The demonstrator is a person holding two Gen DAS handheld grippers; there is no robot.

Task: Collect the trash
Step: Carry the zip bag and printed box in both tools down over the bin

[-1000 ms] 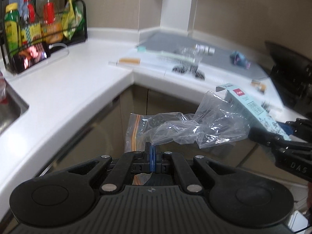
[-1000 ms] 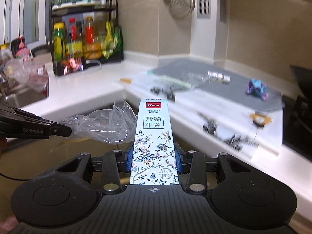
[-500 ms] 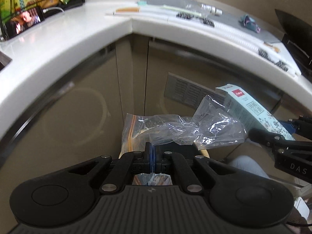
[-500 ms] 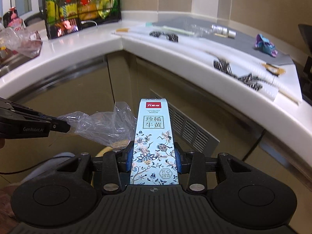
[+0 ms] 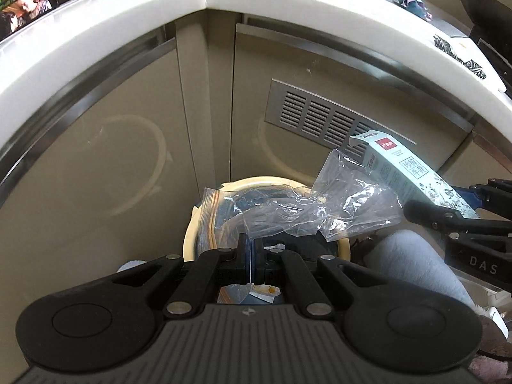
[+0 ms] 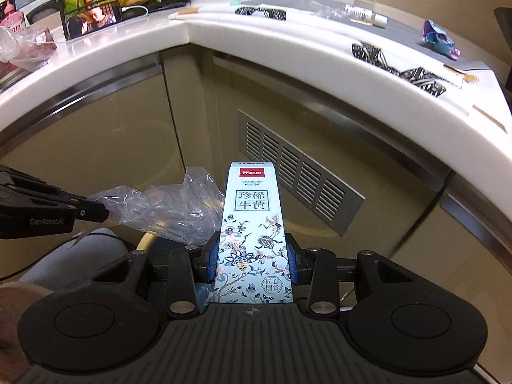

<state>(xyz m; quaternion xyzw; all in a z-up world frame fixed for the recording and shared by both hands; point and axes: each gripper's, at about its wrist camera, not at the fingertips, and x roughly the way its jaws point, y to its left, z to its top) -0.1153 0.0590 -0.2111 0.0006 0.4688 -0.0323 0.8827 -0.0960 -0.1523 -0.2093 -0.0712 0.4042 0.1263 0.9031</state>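
My left gripper (image 5: 250, 249) is shut on a crumpled clear plastic bag (image 5: 304, 211), which hangs over a round cream-rimmed trash bin (image 5: 256, 181) on the floor below the counter. In the right wrist view the same bag (image 6: 166, 208) trails from the left gripper's fingers (image 6: 92, 212). My right gripper (image 6: 252, 256) is shut on a pale blue flowered carton (image 6: 252, 220) with a red label, held to the right of the bag. The left wrist view shows that carton (image 5: 406, 172) slanting in from the right above the bin's edge.
A curved white countertop (image 6: 288, 41) arches overhead, with wrappers, a small bottle (image 6: 364, 16) and a purple wrapper (image 6: 436, 36) on it. Beige cabinet doors with a vent grille (image 6: 297, 172) stand behind the bin. A person's grey-clad knee (image 5: 412, 265) is by the bin.
Both grippers have dropped from counter height to below the counter's edge and tilted down. The bin has come into view under the bag. Both grips are unchanged.
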